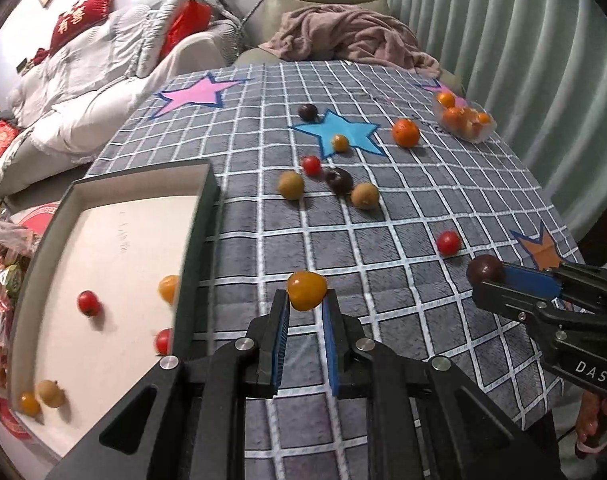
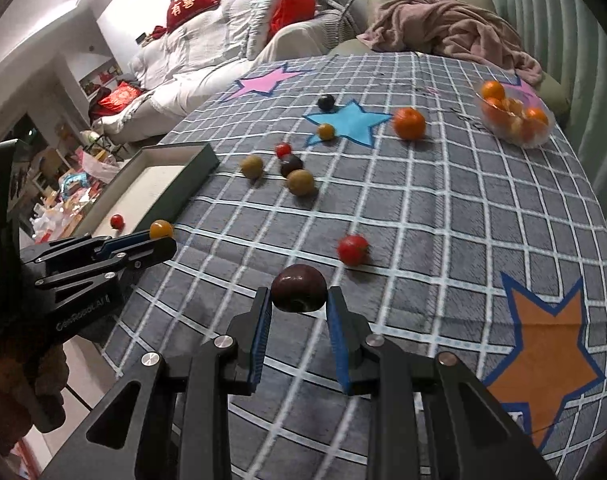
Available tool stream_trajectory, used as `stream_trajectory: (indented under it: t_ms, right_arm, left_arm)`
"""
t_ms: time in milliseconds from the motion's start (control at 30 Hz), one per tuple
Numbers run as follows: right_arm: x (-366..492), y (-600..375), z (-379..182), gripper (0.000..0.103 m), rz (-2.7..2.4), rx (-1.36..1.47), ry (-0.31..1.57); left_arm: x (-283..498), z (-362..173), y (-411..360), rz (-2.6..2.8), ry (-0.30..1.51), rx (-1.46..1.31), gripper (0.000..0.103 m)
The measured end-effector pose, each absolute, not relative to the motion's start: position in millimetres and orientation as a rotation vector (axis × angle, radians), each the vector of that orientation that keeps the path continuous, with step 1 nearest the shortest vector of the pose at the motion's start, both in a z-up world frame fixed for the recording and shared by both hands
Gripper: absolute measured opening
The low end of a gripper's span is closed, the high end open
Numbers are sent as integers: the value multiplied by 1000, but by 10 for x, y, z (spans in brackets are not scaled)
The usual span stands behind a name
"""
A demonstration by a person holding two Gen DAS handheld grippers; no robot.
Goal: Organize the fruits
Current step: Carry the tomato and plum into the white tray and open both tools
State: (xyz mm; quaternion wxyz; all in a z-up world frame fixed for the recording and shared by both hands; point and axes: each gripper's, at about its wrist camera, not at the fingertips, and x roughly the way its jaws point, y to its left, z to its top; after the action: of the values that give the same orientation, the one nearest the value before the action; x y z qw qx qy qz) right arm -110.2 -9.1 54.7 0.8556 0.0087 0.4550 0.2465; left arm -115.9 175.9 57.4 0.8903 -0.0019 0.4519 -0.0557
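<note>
I see a table under a grey checked cloth (image 1: 383,240) with star patches. On it lie a shallow tray (image 1: 207,200), a clear bowl of oranges (image 1: 463,120), a loose orange (image 1: 405,133), red tomatoes (image 1: 448,242), brown longans (image 1: 365,196) and dark plums (image 1: 339,181).

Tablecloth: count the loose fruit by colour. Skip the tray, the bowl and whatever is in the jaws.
Red fruit: 2
Dark fruit: 2
Brown fruit: 2
Yellow fruit: 1
Orange: 1
Total: 8
</note>
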Motion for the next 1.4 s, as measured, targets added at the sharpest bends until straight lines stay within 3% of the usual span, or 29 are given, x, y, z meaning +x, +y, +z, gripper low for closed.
stream_trajectory:
  t_ms: [633,1400]
  right_arm:
    - [-1011,1160,824,31,690,-112,941]
    - [-480,2366,340,31,749,-288,1039]
  left_arm:
    - [-1299,649,3045,85,879,-156,18]
    - [-865,140,3839,297,1015,-245,18]
